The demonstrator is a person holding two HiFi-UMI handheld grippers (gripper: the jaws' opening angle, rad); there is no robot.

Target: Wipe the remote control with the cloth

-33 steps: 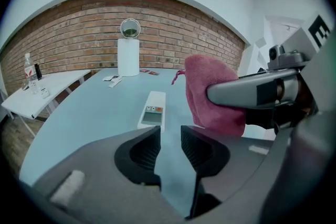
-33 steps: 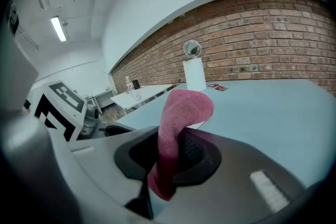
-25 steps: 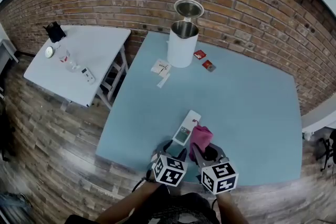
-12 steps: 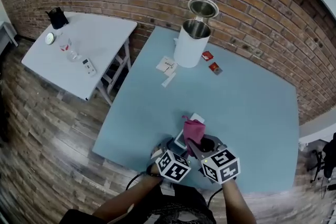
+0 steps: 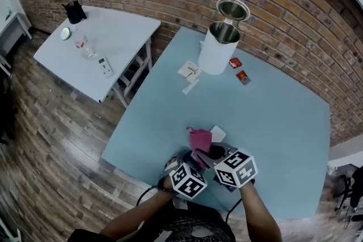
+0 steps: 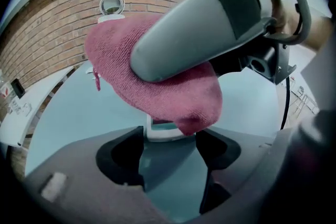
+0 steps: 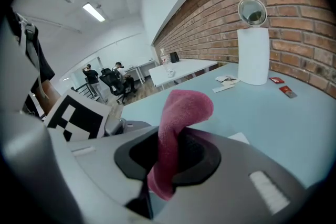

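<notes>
The white remote control (image 5: 218,133) lies on the blue table (image 5: 272,122) near its front edge, and only its far end shows past the pink cloth (image 5: 198,138). My right gripper (image 5: 207,153) is shut on the cloth (image 7: 181,113), which droops forward over the remote (image 6: 167,132). My left gripper (image 6: 169,136) is open, and its jaws have just been opening wide and then closing a little. The remote's near end sits between its fingertips, under the cloth (image 6: 157,76). Whether the pads touch the remote is hidden. The right gripper's finger (image 6: 210,23) lies across the cloth.
A white kettle (image 5: 217,49) with its lid (image 5: 232,8) up stands at the table's far edge. Two red packets (image 5: 235,62) and paper cards (image 5: 190,71) lie beside it. A white side table (image 5: 119,37) stands to the left. People sit far off (image 7: 105,78).
The right gripper has carried the cloth leftward and down onto the remote, which is now mostly covered. The left gripper has stayed at the remote's near end.
</notes>
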